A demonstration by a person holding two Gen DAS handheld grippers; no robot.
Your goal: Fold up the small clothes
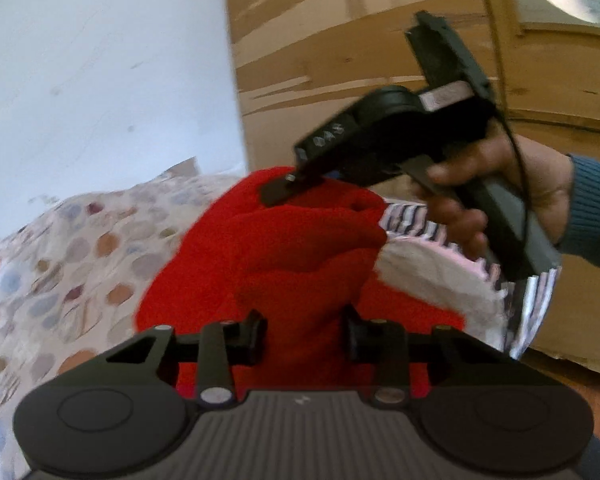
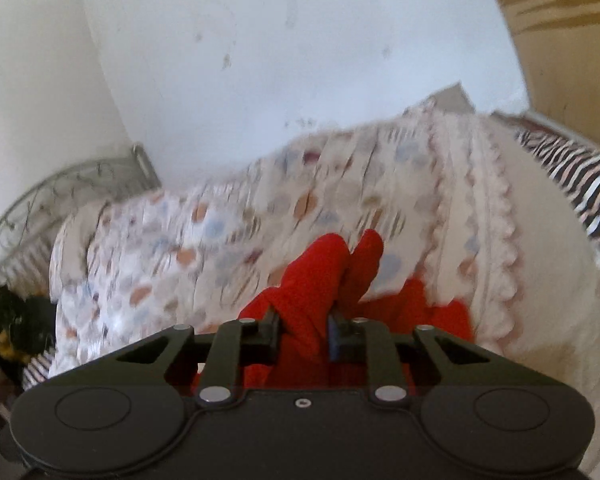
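On the bed, atop a spotted coverlet (image 2: 228,216) printed in orange, blue and grey: one red garment (image 1: 284,248), small, of fleecy cloth, bunched in soft folds and gathered up between two hand-held grippers.

Left gripper (image 1: 304,334): near end of the garment. Jaws drawn in narrow, red cloth filling the gap between them; the pads appear to press on it from both sides.

Right gripper (image 2: 304,330): far end of the garment. Jaws close together and clamped on a fold of the red cloth, which sticks up beyond the fingertips in two rounded lobes. From the left wrist view this gripper comes in from the right, its tip on the far upper edge of the garment, held by a hand (image 1: 496,184) with a blue ribbed sleeve (image 1: 596,208).

Striped cloth (image 1: 432,228), black and white: right of the garment, partly under the hand.

White bedding with scalloped pink trim (image 2: 500,216): right of the coverlet.

Pale wall (image 2: 280,48): far side.

Brown cardboard (image 1: 340,40): far right.

Metal wire headboard (image 2: 72,188): far left, blurred.
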